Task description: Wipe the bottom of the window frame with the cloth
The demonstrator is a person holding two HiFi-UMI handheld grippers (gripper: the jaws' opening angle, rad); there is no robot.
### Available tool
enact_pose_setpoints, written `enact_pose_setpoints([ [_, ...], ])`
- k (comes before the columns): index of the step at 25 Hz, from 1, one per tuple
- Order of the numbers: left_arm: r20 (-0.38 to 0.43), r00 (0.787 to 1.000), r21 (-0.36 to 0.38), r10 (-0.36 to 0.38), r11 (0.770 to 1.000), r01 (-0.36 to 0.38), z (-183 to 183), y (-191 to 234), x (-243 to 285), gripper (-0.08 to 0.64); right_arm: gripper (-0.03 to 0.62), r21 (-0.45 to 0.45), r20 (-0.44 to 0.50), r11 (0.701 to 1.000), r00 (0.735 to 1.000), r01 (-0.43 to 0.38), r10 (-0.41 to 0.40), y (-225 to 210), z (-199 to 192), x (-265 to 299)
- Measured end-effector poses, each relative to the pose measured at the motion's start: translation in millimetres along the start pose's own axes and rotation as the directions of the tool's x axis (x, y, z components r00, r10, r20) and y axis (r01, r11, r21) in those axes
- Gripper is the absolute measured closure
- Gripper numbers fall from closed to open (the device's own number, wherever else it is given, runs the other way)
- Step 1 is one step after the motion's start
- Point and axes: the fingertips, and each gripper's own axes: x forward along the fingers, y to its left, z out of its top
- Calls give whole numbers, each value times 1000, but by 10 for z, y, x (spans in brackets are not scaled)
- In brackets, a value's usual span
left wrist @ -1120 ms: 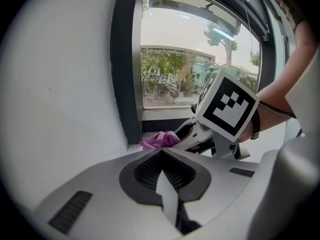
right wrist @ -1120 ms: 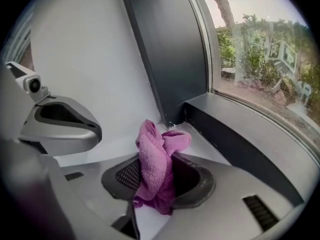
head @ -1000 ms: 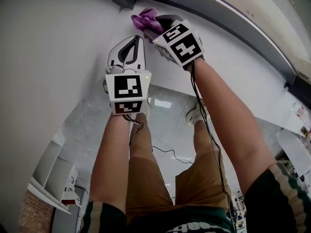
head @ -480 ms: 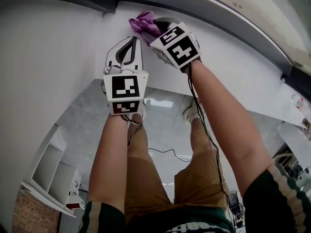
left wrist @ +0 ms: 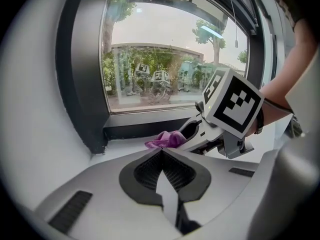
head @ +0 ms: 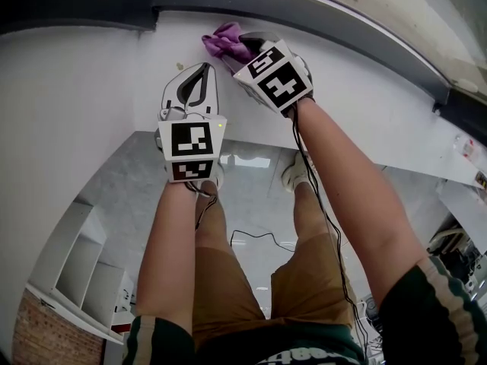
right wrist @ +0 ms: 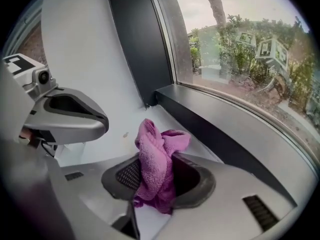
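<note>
The right gripper (head: 245, 46) (right wrist: 156, 159) has its jaws closed on a bunched purple cloth (head: 224, 39) (right wrist: 153, 151). The fabric fills the gap between the ribbed pads and spills out ahead of the tips. In the left gripper view the cloth (left wrist: 165, 140) sits low on the white sill (left wrist: 120, 151) (right wrist: 172, 126), just in front of the dark bottom rail of the window frame (left wrist: 145, 130) (right wrist: 225, 144) (head: 304, 10) and near the corner where the rail meets the frame's dark upright (right wrist: 135, 44) (left wrist: 80, 84).

The right forearm (head: 350, 196) reaches forward and inward, and the marker cube is tilted toward the left gripper. A thin black cable (head: 323, 211) runs along this arm.

The left gripper (head: 204, 68) (left wrist: 161, 152) hovers just beside the right one, its tips short of the cloth. Its jaws are pressed together with nothing between them, and the left forearm (head: 171, 257) runs almost straight behind it.

Beyond the window glass (left wrist: 165, 59) are trees and a low building. Below the arms, the head view shows brown shorts (head: 228, 295) and pale shoes (head: 293, 177) on a glossy grey floor (head: 129, 188).
</note>
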Motion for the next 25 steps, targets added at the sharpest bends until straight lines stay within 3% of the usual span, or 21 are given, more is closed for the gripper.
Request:
enact_pose_setpoints([
  [25, -6, 995, 84, -99, 991, 99, 280, -1049, 248, 551, 434, 41, -38, 994, 994, 101, -100, -580, -878, -812],
])
